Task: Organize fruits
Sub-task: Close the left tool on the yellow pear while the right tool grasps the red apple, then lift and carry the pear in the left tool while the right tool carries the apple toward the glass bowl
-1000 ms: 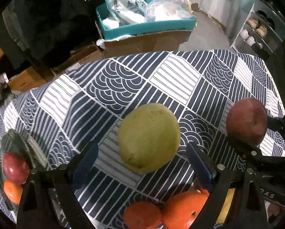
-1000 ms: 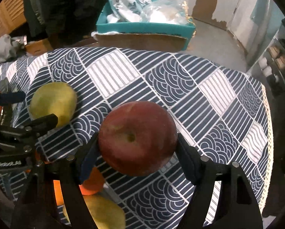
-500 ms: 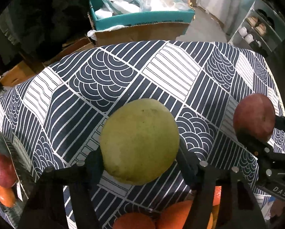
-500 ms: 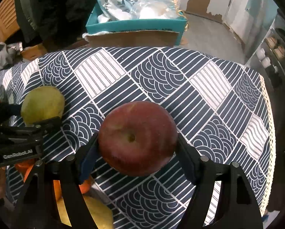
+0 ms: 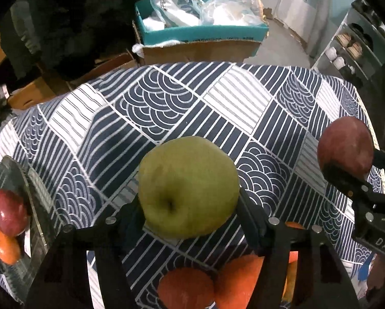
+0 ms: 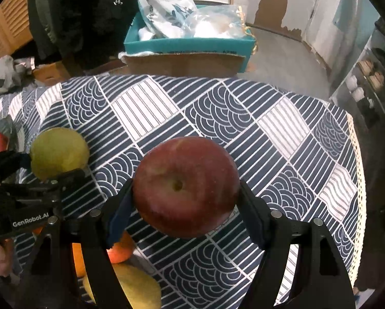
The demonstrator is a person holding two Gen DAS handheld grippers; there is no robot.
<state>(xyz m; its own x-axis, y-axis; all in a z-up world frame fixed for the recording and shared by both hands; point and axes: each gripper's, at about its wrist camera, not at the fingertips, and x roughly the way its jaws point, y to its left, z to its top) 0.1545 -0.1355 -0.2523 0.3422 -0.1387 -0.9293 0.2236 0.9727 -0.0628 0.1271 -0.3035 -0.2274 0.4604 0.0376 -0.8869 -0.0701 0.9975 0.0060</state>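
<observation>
My left gripper (image 5: 188, 206) is shut on a green apple (image 5: 188, 188) and holds it above the patterned tablecloth (image 5: 166, 108). My right gripper (image 6: 186, 200) is shut on a red apple (image 6: 186, 185), also held above the cloth. Each gripper shows in the other's view: the red apple at the right in the left wrist view (image 5: 345, 148), the green apple at the left in the right wrist view (image 6: 58, 152). A dark plate (image 5: 14, 175) at the far left holds a red apple (image 5: 9, 212) and an orange (image 5: 5, 246).
Two oranges (image 5: 187, 288) lie on the cloth below my left gripper, and a yellow fruit (image 6: 138, 288) lies below my right. A teal box of bags (image 5: 200, 28) on a cardboard carton stands beyond the table's far edge. Shelves (image 5: 347, 51) stand at the right.
My left gripper has closed on the green apple and lifted it off the cloth. My right gripper still holds the red apple, raised a little higher.
</observation>
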